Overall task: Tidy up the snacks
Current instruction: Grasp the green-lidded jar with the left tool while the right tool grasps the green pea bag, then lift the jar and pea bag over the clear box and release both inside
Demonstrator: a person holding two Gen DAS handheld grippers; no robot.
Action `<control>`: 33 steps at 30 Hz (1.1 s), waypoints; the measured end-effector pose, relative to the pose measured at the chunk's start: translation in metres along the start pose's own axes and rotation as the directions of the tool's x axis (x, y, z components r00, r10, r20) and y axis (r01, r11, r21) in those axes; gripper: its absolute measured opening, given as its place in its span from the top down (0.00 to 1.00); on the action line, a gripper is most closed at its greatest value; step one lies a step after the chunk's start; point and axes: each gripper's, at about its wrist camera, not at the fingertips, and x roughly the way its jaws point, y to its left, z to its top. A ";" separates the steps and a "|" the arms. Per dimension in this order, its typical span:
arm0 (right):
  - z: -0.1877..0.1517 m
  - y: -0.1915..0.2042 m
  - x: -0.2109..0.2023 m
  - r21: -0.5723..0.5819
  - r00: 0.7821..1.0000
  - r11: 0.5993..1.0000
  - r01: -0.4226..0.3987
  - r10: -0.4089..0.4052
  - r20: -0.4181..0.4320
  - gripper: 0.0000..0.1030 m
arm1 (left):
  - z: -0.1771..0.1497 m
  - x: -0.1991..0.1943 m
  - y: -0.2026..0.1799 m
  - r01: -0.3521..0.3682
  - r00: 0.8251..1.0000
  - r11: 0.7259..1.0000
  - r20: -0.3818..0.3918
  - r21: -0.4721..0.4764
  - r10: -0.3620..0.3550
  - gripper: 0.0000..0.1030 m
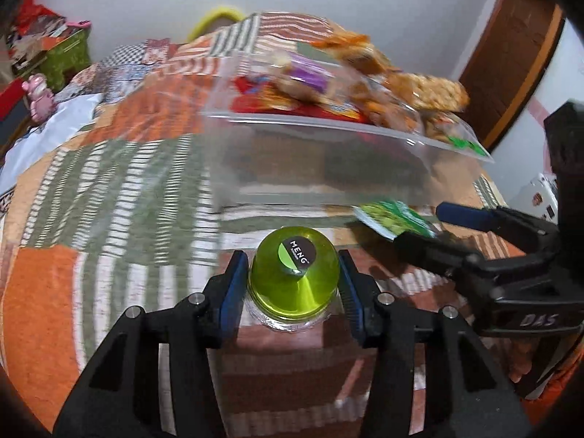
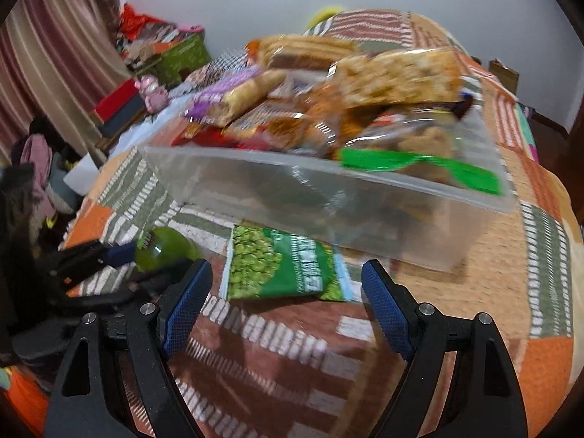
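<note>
The left tongs (image 1: 292, 277) are clamped on a clear jar with a green lid (image 1: 292, 277), one blue pad pressed against each side of the lid, which carries a round label reading MENG. The jar sits low between the pads, over the patchwork quilt (image 1: 120, 182) that covers the bed. Ahead of the left tongs stands a clear plastic bin (image 1: 328, 160), heaped above its rim with wrapped snacks (image 1: 365, 84): biscuit packs, a purple-wrapped bar and grain bars. The right tongs (image 2: 288, 299) hang spread wide with nothing between their pads. Just ahead of them a green pea snack packet (image 2: 281, 266) lies flat on the quilt, its far edge close against the near wall of the bin; whether it touches that wall cannot be told through the blur. In the right wrist view the jar shows to the left of the right tongs, held by the other tool. In the left wrist view the right tongs reach in from the right, beside the packet.
</note>
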 end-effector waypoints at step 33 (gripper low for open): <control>-0.002 0.001 -0.036 0.006 0.994 0.998 -0.061 0.061 0.086 0.50 | 0.024 -0.059 0.004 0.006 0.990 1.000 0.144 -0.027 -0.002 0.53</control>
